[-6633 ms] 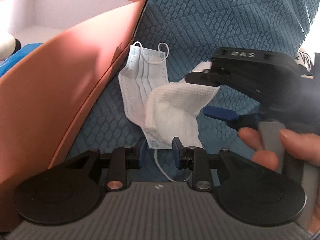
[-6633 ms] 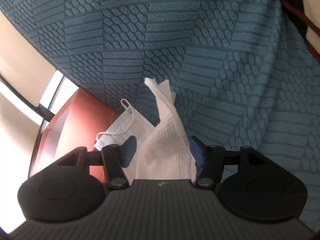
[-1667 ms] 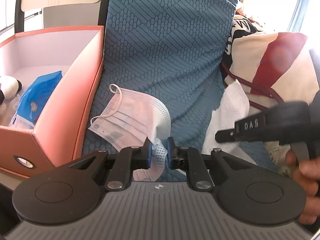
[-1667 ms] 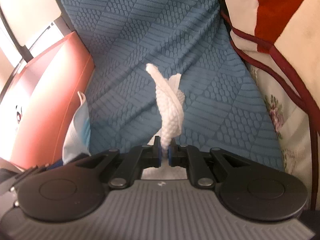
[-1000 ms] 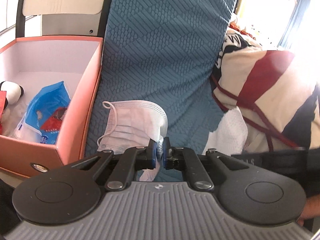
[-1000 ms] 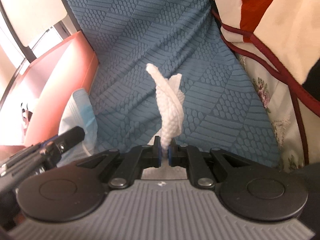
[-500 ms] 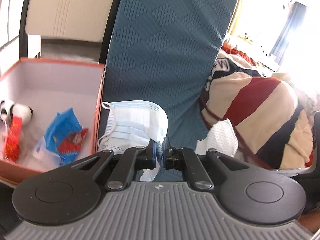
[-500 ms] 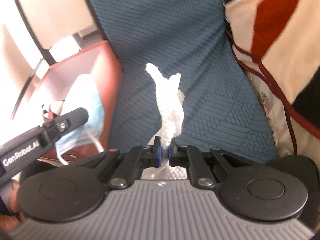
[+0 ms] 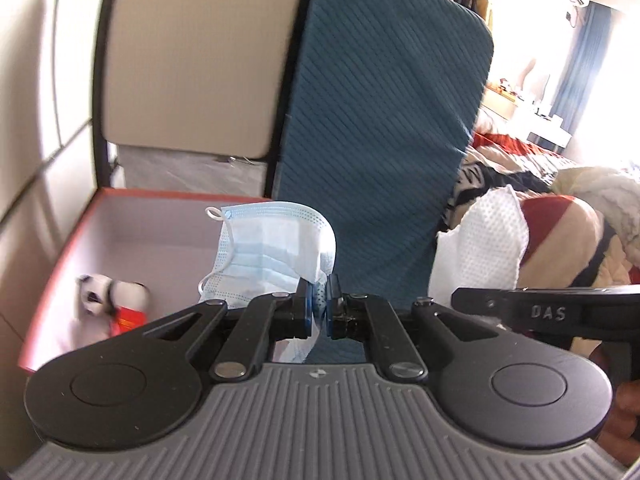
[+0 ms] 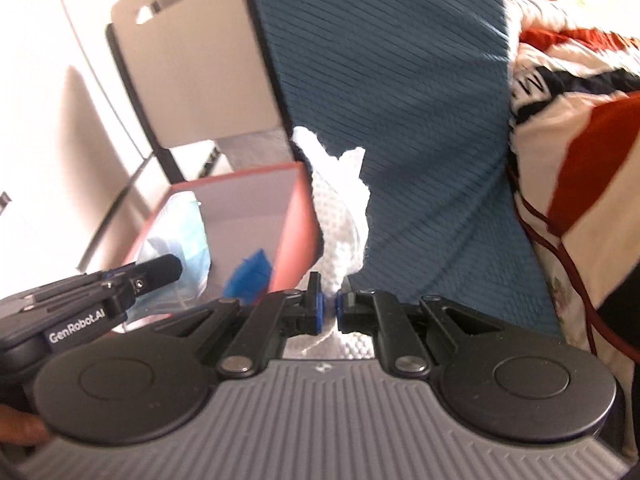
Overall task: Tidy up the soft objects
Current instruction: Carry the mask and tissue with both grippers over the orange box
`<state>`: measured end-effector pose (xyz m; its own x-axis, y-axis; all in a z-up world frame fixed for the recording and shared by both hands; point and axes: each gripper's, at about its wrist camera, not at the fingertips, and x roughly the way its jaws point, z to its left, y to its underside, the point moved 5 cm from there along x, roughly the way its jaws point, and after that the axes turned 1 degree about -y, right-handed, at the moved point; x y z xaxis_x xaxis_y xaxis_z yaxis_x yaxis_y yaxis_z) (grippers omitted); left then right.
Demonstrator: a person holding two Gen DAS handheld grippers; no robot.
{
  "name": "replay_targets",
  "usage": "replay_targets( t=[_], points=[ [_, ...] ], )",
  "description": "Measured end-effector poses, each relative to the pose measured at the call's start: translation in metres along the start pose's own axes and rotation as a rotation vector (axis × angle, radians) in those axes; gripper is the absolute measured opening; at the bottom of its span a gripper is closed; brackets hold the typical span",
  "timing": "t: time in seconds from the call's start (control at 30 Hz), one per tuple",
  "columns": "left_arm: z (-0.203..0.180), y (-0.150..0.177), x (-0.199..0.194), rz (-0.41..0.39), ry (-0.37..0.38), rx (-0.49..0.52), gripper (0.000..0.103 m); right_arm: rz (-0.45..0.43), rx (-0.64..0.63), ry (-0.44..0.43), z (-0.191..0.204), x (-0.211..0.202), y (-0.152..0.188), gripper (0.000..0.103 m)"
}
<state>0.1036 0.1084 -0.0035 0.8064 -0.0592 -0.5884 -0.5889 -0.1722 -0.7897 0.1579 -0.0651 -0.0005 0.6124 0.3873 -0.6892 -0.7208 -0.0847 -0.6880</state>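
Note:
My left gripper is shut on a light blue face mask and holds it in the air beside the orange box. My right gripper is shut on a white waffle cloth, which hangs upright in front of the blue seat cover. The cloth also shows in the left wrist view, held by the right gripper. The left gripper with the mask shows in the right wrist view, over the box.
Inside the box lie a black and white plush toy and a blue packet. A striped red, white and dark blanket is piled to the right. A beige seat back panel stands behind the box.
Both grippers have risen from the seat with the mask and the cloth in them. The left gripper has carried the mask leftward, level with the box.

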Motion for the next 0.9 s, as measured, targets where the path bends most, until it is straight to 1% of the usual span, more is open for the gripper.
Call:
replay_targets(
  t=[0.27,0.47,0.6,0.7,0.8,0.9],
  points=[
    [0.059,-0.021,-0.027,-0.021,-0.083,-0.031,0.007,-0.004,-0.061,-0.086,0.062,0.013,-0.016,0.010],
    [0.111,-0.026,-0.025,0.010,-0.138,-0.060,0.007,0.026,-0.110,-0.153,0.106,0.042,-0.024,0.010],
    [0.141,-0.023,-0.008,0.044,-0.172,-0.072,0.007,0.058,-0.124,-0.168,0.124,0.075,-0.027,0.010],
    [0.161,-0.018,0.017,0.102,-0.158,-0.091,0.007,0.101,-0.131,-0.163,0.130,0.104,-0.024,0.010],
    [0.173,-0.015,0.041,0.144,-0.165,-0.063,0.007,0.151,-0.123,-0.151,0.131,0.133,-0.019,0.010],
    [0.189,-0.007,0.068,0.204,-0.163,-0.085,0.007,0.192,-0.117,-0.135,0.132,0.162,-0.013,0.010]
  ],
)
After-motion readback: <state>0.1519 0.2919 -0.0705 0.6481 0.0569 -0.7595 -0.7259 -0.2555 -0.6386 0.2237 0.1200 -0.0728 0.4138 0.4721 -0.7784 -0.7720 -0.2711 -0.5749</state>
